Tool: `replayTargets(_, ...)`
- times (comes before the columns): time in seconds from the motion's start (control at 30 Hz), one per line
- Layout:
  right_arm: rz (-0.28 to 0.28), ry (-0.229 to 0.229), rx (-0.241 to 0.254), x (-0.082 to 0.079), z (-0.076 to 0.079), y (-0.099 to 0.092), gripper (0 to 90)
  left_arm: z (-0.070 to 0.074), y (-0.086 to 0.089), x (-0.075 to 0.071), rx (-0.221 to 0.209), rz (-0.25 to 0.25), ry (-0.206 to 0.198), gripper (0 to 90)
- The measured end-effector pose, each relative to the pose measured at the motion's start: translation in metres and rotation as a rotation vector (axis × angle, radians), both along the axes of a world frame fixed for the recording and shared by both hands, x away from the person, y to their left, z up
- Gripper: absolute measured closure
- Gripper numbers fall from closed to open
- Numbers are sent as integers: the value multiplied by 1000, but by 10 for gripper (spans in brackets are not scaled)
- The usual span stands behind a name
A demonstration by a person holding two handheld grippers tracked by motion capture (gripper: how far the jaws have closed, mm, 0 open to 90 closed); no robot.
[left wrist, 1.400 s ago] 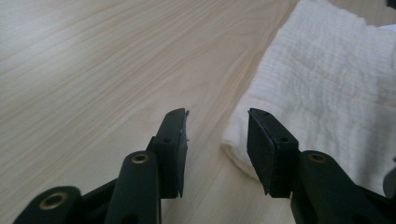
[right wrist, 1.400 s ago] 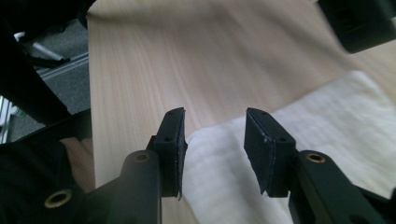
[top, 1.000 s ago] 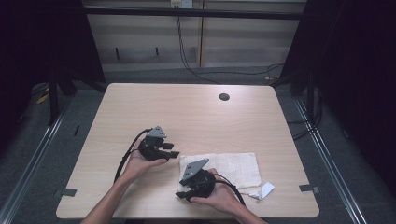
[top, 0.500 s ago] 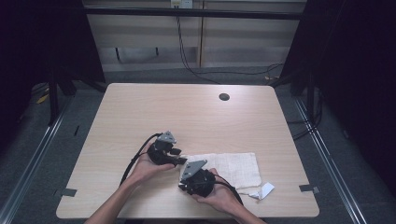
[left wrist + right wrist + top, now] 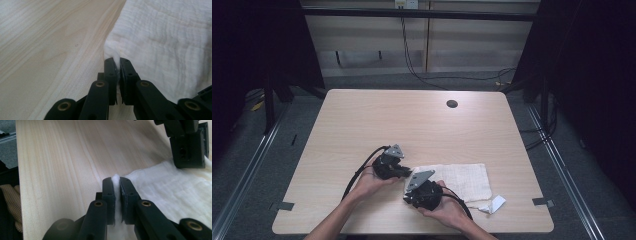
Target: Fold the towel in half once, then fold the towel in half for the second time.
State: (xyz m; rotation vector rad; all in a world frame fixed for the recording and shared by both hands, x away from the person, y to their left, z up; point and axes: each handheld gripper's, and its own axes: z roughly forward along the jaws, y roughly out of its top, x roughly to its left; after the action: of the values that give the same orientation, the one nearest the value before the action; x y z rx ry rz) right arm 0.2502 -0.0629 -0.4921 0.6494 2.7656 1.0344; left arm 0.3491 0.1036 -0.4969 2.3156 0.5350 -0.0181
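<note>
Surface: pale wooden table (image 5: 362, 130), dark surroundings.
Cloth: white crinkled cloth (image 5: 462, 180), folded.
Left gripper (image 5: 115, 62): just closed, pinching an edge.
Right gripper (image 5: 115, 181): just closed, pinching likewise.
Risk: shallow bites; lifting may slip fabric free.

Wooden table (image 5: 412, 125), round grommet (image 5: 452, 104)

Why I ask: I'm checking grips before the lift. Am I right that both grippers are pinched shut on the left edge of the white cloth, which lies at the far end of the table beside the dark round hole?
Not quite. The white cloth lies at the near end of the table, far from the hole, as the high view shows. The left gripper and right gripper are indeed pinched shut on its left edge.
</note>
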Motion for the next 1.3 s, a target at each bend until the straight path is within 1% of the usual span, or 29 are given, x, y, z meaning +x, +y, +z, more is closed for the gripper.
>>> replayTargets(0.03,4,0,0,1,0,0,839,-1,1,1,-14,0,-5,856)
replayTargets(0.07,7,2,1,1,0,0,840,-1,1,1,-27,13,-1,856)
replayTargets(0.1,-3,17,8,2,0,-1,842,0,1,1,-29,10,2,857)
replayTargets(0.17,-3,28,22,3,0,-2,844,1,2,2,-30,-6,14,857)
replayTargets(0.2,-9,37,27,4,0,-1,844,1,3,3,-41,-6,29,856)
replayTargets(0.23,-10,44,24,4,0,-2,844,1,4,3,-41,-1,29,856)
replayTargets(0.27,-8,47,31,5,1,-2,844,1,5,4,-62,3,35,856)
replayTargets(0.3,0,49,42,6,3,-2,844,3,7,4,-64,11,32,856)
replayTargets(0.37,-11,59,69,7,6,-2,844,5,9,5,-84,22,45,856)
replayTargets(0.43,-20,55,73,6,7,-3,844,8,12,5,-101,29,46,856)
replayTargets(0.47,-25,64,90,6,8,-4,844,8,12,6,-106,29,43,856)
replayTargets(0.5,-27,68,90,5,8,-5,844,9,12,5,-116,30,48,856)
replayTargets(0.53,-24,57,99,4,9,-6,844,9,13,6,-112,30,48,856)
replayTargets(0.6,-22,39,96,3,12,-8,844,11,13,5,-124,40,55,856)
replayTargets(0.63,-26,42,106,2,14,-8,844,13,14,5,-121,41,51,856)
replayTargets(0.67,-23,39,115,2,15,-9,844,15,15,4,-139,51,51,855)
replayTargets(0.7,-25,39,122,1,17,-10,844,16,16,4,-139,50,48,856)
replayTargets(0.73,-27,40,126,1,17,-10,844,18,16,4,-150,48,48,855)
replayTargets(0.77,-25,40,140,1,18,-11,844,19,17,5,-171,52,52,856)
replayTargets(0.83,-28,35,151,1,22,-11,844,21,18,6,-166,51,49,856)
replayTargets(0.87,-26,30,156,1,23,-12,844,21,18,7,-176,58,63,857)
replayTargets(0.93,-27,31,171,2,25,-12,844,22,19,9,-180,64,66,858)
replayTargets(0.97,-32,29,179,2,27,-13,844,23,20,8,-191,69,66,857)
replayTargets(1.0,-30,32,187,2,28,-13,844,23,21,8,-185,67,63,856)
replayTargets(1.1,-30,16,205,2,32,-13,844,27,25,8,-197,76,55,856)
replayTargets(1.2,-32,-2,212,0,36,-11,843,32,29,9,-216,74,57,856)
replayTargets(1.23,-33,-2,216,-1,37,-11,843,32,29,9,-225,74,60,856)
replayTargets(1.27,-32,-3,220,-1,38,-11,843,33,29,8,-219,73,54,855)
replayTargets(1.3,-31,-9,222,-1,39,-11,843,32,28,8,-223,76,57,855)
